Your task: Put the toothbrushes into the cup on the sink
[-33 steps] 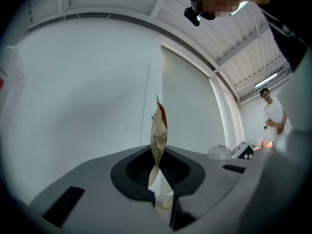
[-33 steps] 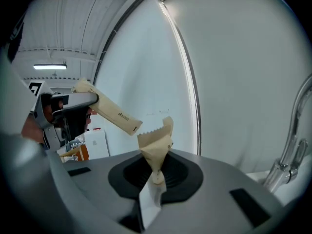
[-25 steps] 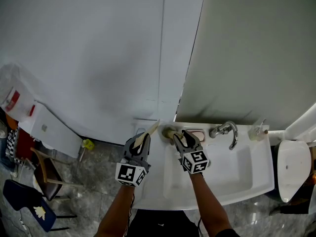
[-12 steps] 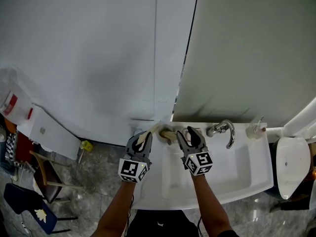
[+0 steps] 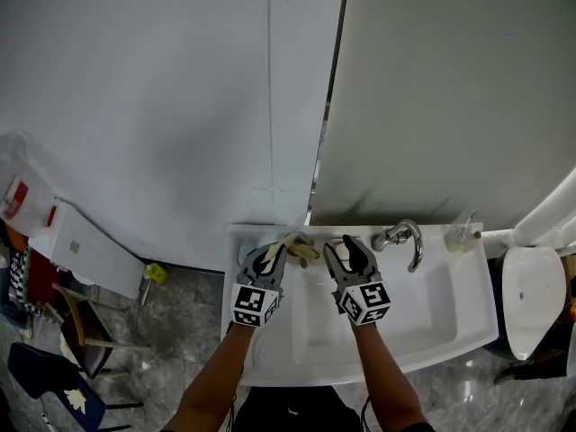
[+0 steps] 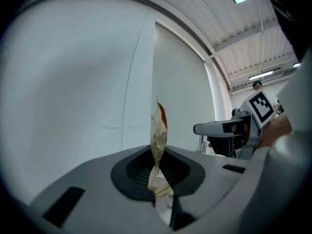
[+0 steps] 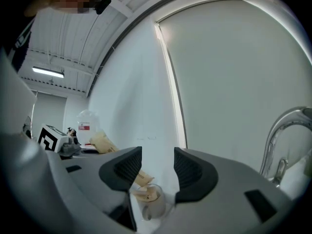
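Toothbrush [image 6: 157,130] in a paper sleeve, light and thin, its wrap likely slippery, stands clenched at its lower end in the left gripper [image 6: 158,174]; a hold on the stiff handle seems safest. Right gripper [image 7: 152,165] gapes empty. Just beyond, the cup [image 7: 151,204] at the back of the sink [image 5: 450,322] holds another wrapped brush [image 7: 138,178].

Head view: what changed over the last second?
The right gripper opened its jaws wider and backed off from the cup, leaving one wrapped toothbrush in it. The left gripper moved closer to the cup. Unchanged: left jaws shut on the other wrapped toothbrush.
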{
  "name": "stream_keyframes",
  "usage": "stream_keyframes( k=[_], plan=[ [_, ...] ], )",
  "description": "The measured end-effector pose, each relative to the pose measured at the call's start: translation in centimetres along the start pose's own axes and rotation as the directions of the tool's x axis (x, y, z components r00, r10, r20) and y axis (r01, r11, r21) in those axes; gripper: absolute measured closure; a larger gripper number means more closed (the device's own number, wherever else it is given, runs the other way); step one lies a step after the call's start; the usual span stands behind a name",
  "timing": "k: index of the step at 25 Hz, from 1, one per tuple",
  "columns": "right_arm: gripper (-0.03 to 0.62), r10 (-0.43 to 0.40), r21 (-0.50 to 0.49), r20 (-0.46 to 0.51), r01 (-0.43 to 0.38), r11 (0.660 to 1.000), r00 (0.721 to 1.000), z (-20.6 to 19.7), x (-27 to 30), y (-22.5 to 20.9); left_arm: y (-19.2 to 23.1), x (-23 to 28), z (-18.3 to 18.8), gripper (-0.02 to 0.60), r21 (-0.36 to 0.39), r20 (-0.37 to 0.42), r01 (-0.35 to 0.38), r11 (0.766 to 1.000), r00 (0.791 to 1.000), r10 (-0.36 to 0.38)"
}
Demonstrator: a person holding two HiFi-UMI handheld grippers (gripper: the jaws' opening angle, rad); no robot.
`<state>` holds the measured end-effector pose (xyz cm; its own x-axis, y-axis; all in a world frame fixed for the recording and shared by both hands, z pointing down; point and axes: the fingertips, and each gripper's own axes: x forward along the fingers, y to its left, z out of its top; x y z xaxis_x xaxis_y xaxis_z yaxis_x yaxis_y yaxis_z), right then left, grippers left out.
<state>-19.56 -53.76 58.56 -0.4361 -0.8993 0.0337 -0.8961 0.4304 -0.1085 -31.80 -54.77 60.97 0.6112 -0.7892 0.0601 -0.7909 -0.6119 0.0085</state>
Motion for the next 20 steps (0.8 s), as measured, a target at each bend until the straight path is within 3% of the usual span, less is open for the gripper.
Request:
stream_keyframes(
  k=[9, 10, 12, 13, 20],
  plan=[
    [0.379, 0.0, 0.007, -0.018, 0.0, 1.0, 1.0, -1.1, -0.3, -0.2, -0.5, 2.2, -3.0, 0.531, 0.011, -0.093, 0.034, 0.999, 0.995, -0.033],
    [0.379, 0.001, 0.008, -0.019, -0.001, 1.0, 1.0, -1.1, -0.3, -0.2, -0.8, 2.1, -2.9, 0.528, 0.006, -0.085, 0.05, 0.999, 0.995, -0.049],
    [0.379, 0.002, 0.01, -0.019, -0.002, 1.0, 1.0, -1.1, -0.3, -0.4, -1.3, 1.8, -2.3, 0.399, -0.012, -0.058, 0.078, 0.997, 0.995, -0.079],
    [0.379, 0.002, 0.012, -0.019, -0.002, 1.0, 1.0, -1.0, -0.3, -0.5, -1.5, 1.6, -1.9, 0.374, -0.023, -0.041, 0.088, 0.996, 0.995, -0.089],
    [0.379, 0.013, 0.023, -0.012, -0.013, 1.0, 1.0, -0.4, 0.4, -0.1, -0.8, 0.2, 1.9, 0.368, -0.046, 0.076, 0.075, 0.996, 0.995, -0.071]
  ],
)
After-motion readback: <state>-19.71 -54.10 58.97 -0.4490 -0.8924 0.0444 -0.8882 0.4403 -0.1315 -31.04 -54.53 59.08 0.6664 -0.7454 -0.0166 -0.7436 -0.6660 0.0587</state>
